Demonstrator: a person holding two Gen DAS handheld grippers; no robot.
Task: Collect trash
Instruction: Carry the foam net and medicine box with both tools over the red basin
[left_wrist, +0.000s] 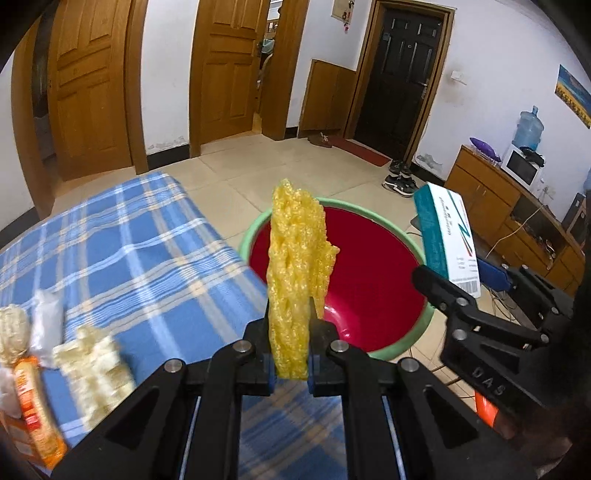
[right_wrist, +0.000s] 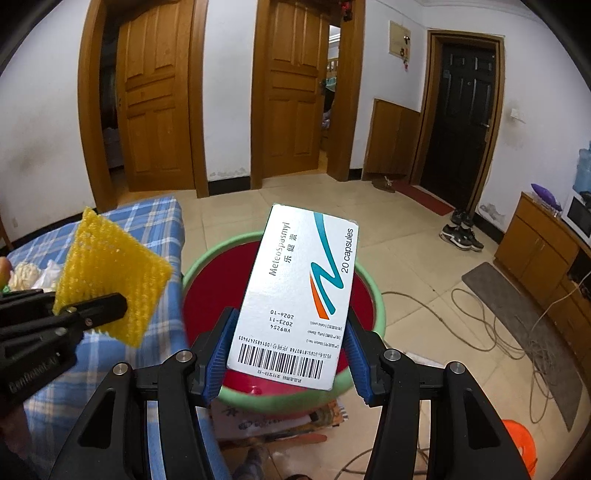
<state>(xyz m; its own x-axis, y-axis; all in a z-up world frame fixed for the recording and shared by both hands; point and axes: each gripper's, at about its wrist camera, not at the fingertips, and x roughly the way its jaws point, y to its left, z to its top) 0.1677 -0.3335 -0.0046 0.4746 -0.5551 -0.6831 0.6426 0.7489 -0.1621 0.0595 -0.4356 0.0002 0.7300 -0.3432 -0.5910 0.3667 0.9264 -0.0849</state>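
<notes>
My left gripper (left_wrist: 290, 325) is shut on a yellow foam net (left_wrist: 295, 266), held upright over the near edge of a red basin with a green rim (left_wrist: 421, 325). My right gripper (right_wrist: 288, 325) is shut on a white medicine box (right_wrist: 295, 295) marked "20 capsules", held above the same basin (right_wrist: 207, 266). In the left wrist view the box (left_wrist: 448, 236) and right gripper (left_wrist: 436, 288) show at the right. In the right wrist view the foam net (right_wrist: 110, 269) and left gripper (right_wrist: 107, 306) show at the left.
A blue plaid cloth covers the table (left_wrist: 129, 251). On it at the left lie pale foam pieces (left_wrist: 92, 365), a clear wrapper (left_wrist: 46, 321) and an orange packet (left_wrist: 37, 406). Cables (right_wrist: 480, 317) trail on the tiled floor. A wooden cabinet (right_wrist: 543, 251) stands at the right.
</notes>
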